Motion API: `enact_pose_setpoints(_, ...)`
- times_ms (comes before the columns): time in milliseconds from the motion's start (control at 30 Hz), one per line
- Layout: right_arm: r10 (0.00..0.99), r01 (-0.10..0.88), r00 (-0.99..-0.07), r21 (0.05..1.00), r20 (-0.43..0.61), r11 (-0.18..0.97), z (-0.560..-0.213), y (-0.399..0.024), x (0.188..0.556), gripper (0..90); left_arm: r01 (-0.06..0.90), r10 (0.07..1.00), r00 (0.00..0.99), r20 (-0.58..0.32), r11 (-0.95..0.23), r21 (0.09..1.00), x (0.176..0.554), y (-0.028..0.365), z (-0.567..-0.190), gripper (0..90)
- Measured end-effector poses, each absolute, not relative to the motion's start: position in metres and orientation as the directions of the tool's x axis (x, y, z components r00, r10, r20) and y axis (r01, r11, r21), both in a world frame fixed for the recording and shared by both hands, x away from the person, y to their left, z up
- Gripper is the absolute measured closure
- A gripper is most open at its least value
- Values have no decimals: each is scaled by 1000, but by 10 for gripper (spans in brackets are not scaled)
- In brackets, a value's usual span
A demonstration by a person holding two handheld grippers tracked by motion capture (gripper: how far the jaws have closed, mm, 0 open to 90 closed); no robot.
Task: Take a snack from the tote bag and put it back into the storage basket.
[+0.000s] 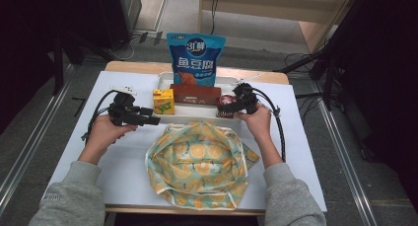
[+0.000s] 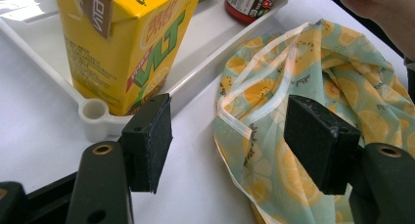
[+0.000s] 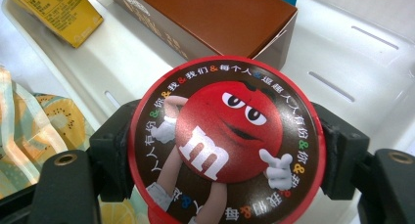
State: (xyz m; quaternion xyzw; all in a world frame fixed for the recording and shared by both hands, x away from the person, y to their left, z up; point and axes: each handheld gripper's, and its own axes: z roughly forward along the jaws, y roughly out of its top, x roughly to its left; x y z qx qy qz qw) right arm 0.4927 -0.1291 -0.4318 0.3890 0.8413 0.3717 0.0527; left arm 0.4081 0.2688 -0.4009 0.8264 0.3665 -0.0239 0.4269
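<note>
While clamped from both sides by the right gripper [image 3: 222, 145], M&M's tub [image 3: 225, 143] sits at the near right end of the white tray [image 3: 342, 53], jaws pressed against its round lid edge, red character facing up. Brown box [image 3: 210, 16] right behind it, touching or nearly so, can't tell which. Yellow juice carton [image 3: 58, 9] further along the same tray, well apart from the tub. Same layout from the high view: right gripper [image 1: 235, 103] at the tub [image 1: 226, 106], brown box [image 1: 195, 94] in the middle, carton [image 1: 163, 101] at the left end, blue snack bag [image 1: 195, 58] standing upright behind the box at the tray's far side.

Left gripper [image 2: 227, 136] open wide, holding nothing, hovering over bare white table [image 1: 123, 152] just off the tray's near left corner [image 2: 93, 111]. Juice carton [image 2: 122, 43] looms right past one jaw, and the lemon-print fabric bag [image 2: 303, 87] lies under and beyond the other. From above, left gripper [image 1: 154, 120] pointing toward the bag [image 1: 199, 162], which sprawls between both hands with its mouth open upward, just in front of the tray's near rim. Tray lip between tub and bag.
</note>
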Motion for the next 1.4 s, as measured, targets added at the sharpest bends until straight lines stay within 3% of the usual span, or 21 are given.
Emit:
enact_pose_setpoints(867,678,619,-699,667,227,415,-437,-129,488,198,624,588,732,-344,-376,685,407,268,-401,352)
enact_pose_setpoints(1400,684,603,-695,697,221,388,-412,-141,472,193,629,596,726,-342,-376,680,406,270,-400,350)
